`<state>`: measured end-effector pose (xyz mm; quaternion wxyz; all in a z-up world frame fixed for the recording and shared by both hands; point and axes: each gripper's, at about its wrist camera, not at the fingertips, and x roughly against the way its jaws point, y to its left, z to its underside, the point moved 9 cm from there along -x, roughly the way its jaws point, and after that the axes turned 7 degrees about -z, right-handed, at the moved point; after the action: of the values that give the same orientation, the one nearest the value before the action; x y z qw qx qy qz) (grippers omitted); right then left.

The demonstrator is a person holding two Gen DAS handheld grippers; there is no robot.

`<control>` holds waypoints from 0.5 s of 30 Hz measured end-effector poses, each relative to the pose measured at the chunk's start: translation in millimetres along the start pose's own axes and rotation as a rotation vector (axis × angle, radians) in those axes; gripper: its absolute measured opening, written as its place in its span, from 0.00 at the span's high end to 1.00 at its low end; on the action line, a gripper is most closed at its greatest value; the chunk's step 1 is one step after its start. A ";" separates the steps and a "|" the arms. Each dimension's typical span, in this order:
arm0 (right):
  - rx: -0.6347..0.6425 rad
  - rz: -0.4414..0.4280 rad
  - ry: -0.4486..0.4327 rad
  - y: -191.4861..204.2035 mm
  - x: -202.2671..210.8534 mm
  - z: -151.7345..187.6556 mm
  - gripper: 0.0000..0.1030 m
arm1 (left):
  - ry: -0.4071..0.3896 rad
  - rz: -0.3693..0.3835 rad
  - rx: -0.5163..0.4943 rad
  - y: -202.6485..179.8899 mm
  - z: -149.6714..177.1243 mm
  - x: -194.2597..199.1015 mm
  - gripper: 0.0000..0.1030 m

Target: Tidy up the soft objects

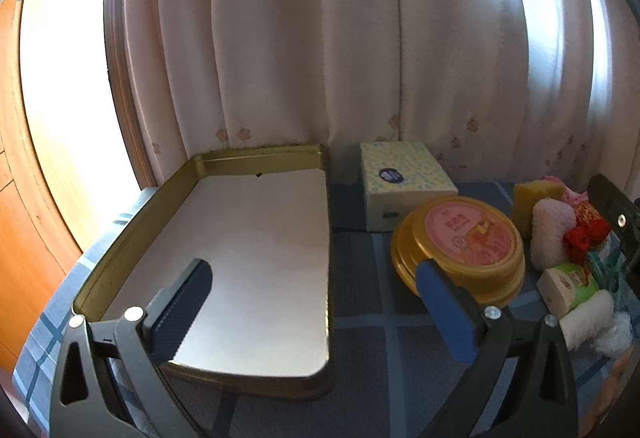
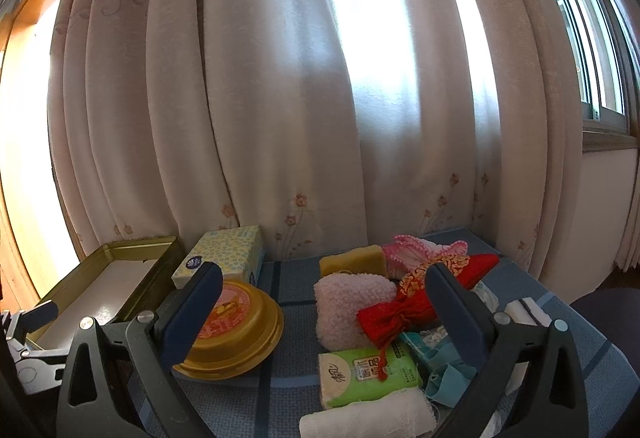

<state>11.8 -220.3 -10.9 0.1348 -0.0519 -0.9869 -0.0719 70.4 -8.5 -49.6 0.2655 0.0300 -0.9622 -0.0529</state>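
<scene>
A gold metal tray (image 1: 324, 238) with a white liner sits at the left; my left gripper (image 1: 316, 298) hangs open over its near right edge, holding nothing. To the right lies a heap of soft things: a pink fluffy cloth (image 2: 352, 306), a yellow sponge (image 2: 352, 260), a red fabric pouch (image 2: 404, 312), a pink lacy item (image 2: 412, 252), a green tissue pack (image 2: 368, 372), a white gauze roll (image 2: 368, 416) and teal ribbon (image 2: 444, 370). My right gripper (image 2: 326, 314) is open above the heap, holding nothing.
A round gold tin (image 2: 244, 334) with a pink lid and a dotted tissue box (image 1: 404, 177) stand between tray and heap. A pale curtain (image 2: 320, 97) hangs right behind the blue checked table (image 1: 400, 358). A window (image 2: 592, 37) shows at the right.
</scene>
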 end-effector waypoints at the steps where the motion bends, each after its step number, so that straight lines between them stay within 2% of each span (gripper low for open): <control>1: -0.004 0.000 0.001 -0.9 0.1 0.1 0.01 | 0.004 0.003 -0.001 -0.6 1.6 1.0 0.00; 7: -0.047 -0.006 0.039 -10.6 1.1 5.3 0.01 | 0.012 0.020 -0.018 -5.3 8.8 10.1 0.00; 15: -0.060 0.012 0.085 -24.8 25.5 10.4 0.01 | 0.023 0.031 -0.040 -12.2 14.8 17.7 0.00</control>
<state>-18.4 -240.9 -17.1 0.1755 -0.0589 -0.9773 -0.1029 48.0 -20.8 -54.7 0.2781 0.0104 -0.9581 -0.0678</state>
